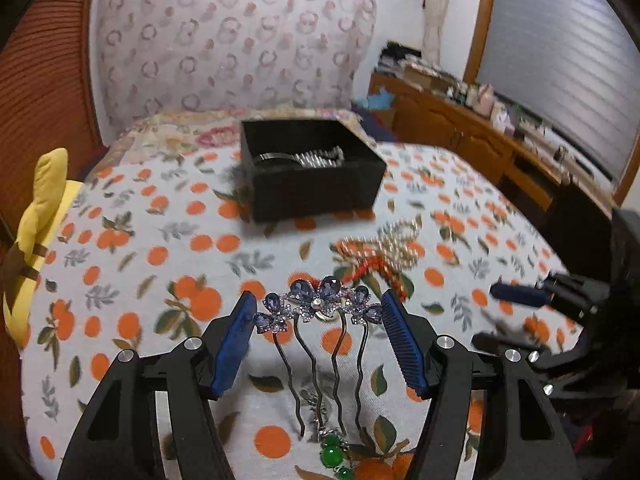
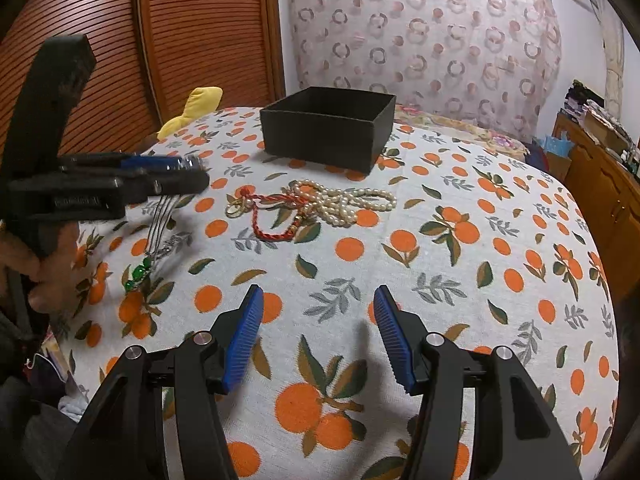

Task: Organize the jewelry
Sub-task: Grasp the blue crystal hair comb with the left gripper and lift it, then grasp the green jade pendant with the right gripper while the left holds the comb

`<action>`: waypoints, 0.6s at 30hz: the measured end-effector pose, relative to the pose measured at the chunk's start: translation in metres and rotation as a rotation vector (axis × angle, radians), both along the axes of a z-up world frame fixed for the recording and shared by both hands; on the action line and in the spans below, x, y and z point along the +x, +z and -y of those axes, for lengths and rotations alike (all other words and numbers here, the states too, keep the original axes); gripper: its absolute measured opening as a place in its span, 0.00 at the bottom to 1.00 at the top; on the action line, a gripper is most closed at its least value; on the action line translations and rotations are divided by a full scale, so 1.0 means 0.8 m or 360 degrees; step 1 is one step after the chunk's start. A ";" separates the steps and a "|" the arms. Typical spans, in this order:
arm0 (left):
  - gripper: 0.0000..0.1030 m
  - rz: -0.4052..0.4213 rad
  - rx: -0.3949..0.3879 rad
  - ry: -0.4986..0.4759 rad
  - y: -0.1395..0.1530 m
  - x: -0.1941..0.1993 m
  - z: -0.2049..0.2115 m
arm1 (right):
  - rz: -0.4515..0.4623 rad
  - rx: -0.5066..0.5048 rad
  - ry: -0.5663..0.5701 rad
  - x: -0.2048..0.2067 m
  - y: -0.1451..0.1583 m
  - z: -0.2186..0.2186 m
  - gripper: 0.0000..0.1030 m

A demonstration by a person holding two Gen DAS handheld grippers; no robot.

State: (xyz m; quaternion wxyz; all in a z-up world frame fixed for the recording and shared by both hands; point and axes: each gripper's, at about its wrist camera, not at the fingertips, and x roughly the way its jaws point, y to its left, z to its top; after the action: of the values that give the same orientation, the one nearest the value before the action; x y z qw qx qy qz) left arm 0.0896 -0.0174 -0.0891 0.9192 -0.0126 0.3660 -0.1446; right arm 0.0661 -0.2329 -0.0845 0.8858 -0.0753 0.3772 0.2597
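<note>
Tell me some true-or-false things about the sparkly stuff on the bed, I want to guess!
1. The blue-gem flower metal hair comb is gripped by the left hand-held gripper. True.
2. The right hand-held gripper holds the white pearl necklace. False: it is open and empty; the necklace lies on the orange-print cloth.
3. The black square box is empty. False: a silver metal piece lies inside.
4. Round green beads hang below the comb. True.
</note>
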 end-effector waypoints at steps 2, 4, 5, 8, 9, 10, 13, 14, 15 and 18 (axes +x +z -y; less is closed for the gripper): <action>0.60 0.0029 -0.0005 0.0019 0.009 -0.002 -0.007 | 0.0000 0.0005 0.0022 0.000 0.003 -0.007 0.58; 0.60 0.0052 -0.0007 0.0041 0.015 -0.006 -0.014 | -0.0001 0.0011 0.0055 0.000 0.005 -0.016 0.58; 0.60 0.0062 -0.0016 0.0050 0.018 -0.007 -0.019 | 0.0000 0.0013 0.0069 -0.001 0.006 -0.021 0.58; 0.60 0.0095 -0.0042 0.0081 0.024 -0.011 -0.030 | -0.0006 0.0024 0.0115 -0.002 0.008 -0.037 0.58; 0.60 0.0106 -0.0050 0.0094 0.026 -0.012 -0.034 | -0.0008 0.0025 0.0129 -0.002 0.009 -0.043 0.58; 0.60 0.0118 -0.0056 0.0108 0.029 -0.013 -0.039 | -0.0010 0.0025 0.0151 -0.003 0.009 -0.050 0.58; 0.60 0.0143 -0.0046 0.0142 0.033 -0.015 -0.050 | -0.0026 0.0033 0.0219 -0.006 0.010 -0.069 0.58; 0.60 0.0148 -0.0044 0.0153 0.034 -0.016 -0.054 | -0.0036 0.0038 0.0246 -0.007 0.010 -0.076 0.58; 0.60 0.0151 -0.0043 0.0163 0.035 -0.018 -0.059 | -0.0041 0.0040 0.0265 -0.008 0.011 -0.081 0.58; 0.60 0.0155 -0.0034 0.0192 0.035 -0.022 -0.071 | -0.0054 0.0036 0.0335 -0.012 0.011 -0.101 0.48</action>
State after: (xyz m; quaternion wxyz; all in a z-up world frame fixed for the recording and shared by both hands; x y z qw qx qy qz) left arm 0.0717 0.0395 -0.0610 0.9427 -0.0375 0.3180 -0.0934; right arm 0.0566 -0.1518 -0.0755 0.8479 -0.1001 0.3791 0.3570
